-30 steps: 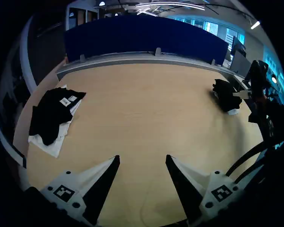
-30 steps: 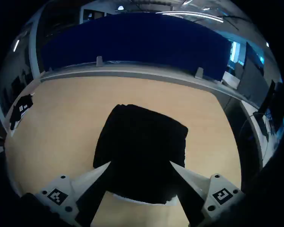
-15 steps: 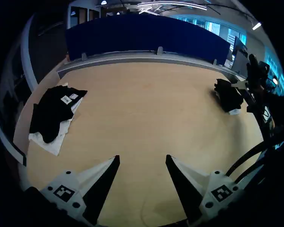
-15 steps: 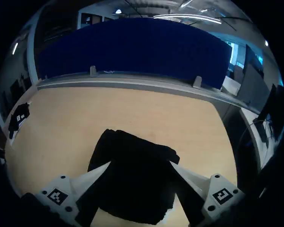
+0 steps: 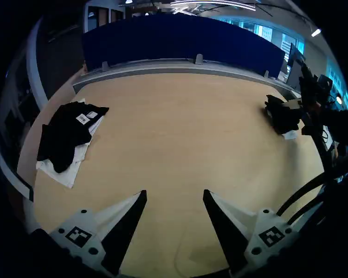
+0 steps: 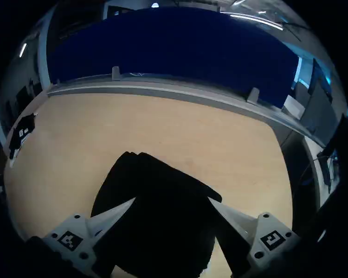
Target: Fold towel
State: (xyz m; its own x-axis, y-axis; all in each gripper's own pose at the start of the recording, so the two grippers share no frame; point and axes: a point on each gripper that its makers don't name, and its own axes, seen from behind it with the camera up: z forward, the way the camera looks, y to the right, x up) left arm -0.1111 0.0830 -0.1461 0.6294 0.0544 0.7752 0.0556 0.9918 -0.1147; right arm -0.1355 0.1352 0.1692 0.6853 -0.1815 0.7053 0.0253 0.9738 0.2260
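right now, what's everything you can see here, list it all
table: one, light wood, under everything
partition: one, dark blue, along the table's far edge
loose towel pile: one, black lying on white cloth, at the table's left side in the left gripper view
tags: two, white, on top of the loose towel pile
folded towel stack: one, black, at the table's right side, below the right hand-held gripper
left hand-held gripper: one, white fingers with black inner faces, open, over bare table
right hand-held gripper: one, same colours, open, a finger at either side of the folded towel stack
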